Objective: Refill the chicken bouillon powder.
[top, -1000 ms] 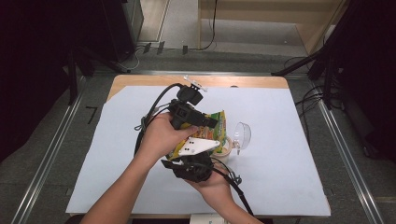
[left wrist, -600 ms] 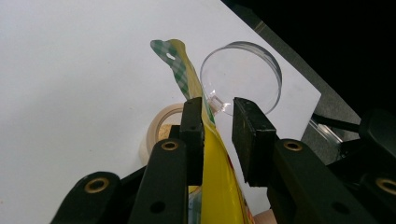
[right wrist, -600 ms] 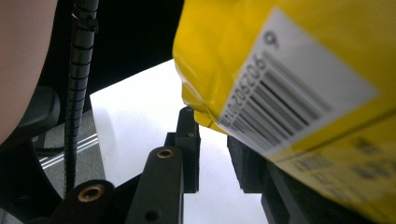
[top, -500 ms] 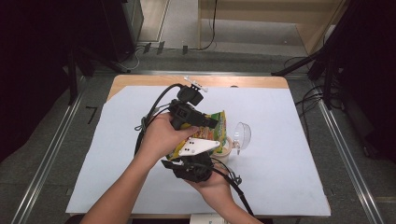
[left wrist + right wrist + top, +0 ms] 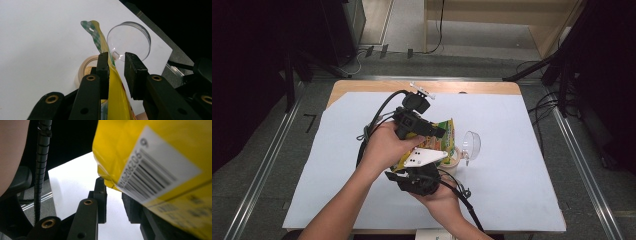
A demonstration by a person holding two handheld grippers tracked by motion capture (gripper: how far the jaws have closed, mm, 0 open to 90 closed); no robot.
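- The yellow bag [image 5: 443, 134] is held up above the middle of the white sheet [image 5: 522, 165] that covers the table, between the person's two hands.
- In the left gripper view the bag [image 5: 113, 97] runs up between the two black jaws and lies flat against the left jaw, with a clear gap to the right jaw; its green-checked top edge sticks out beyond the jaw tips.
- The left gripper [image 5: 439, 133] has its jaws partly apart. Whether it truly pinches the bag I cannot tell, since one pad alone meets the foil.
- In the right gripper view the bag [image 5: 160, 157], with a white barcode label, hangs across the upper right and covers the right jaw. The left jaw stands free of it, over the white sheet.
- The right gripper [image 5: 439, 159] sits just below the bag in the high view, carried by the lower hand, with a pale three-cornered plate on top. Its jaws are partly apart; I cannot tell whether it grips the bag.
- Right under the bag stands a small round tub [image 5: 86, 67] with light brown crumbs inside, on the sheet.
- Just beside the tub, to its right in the high view, is a clear round lid [image 5: 471, 144]; in the left gripper view it stands on edge just behind the jaw tips, close to the bag's top.
- Black cables [image 5: 377, 117] trail from the grippers across the sheet.
- The bare wooden table edge [image 5: 472, 88] shows beyond the sheet at the far side, and grey floor surrounds the table.
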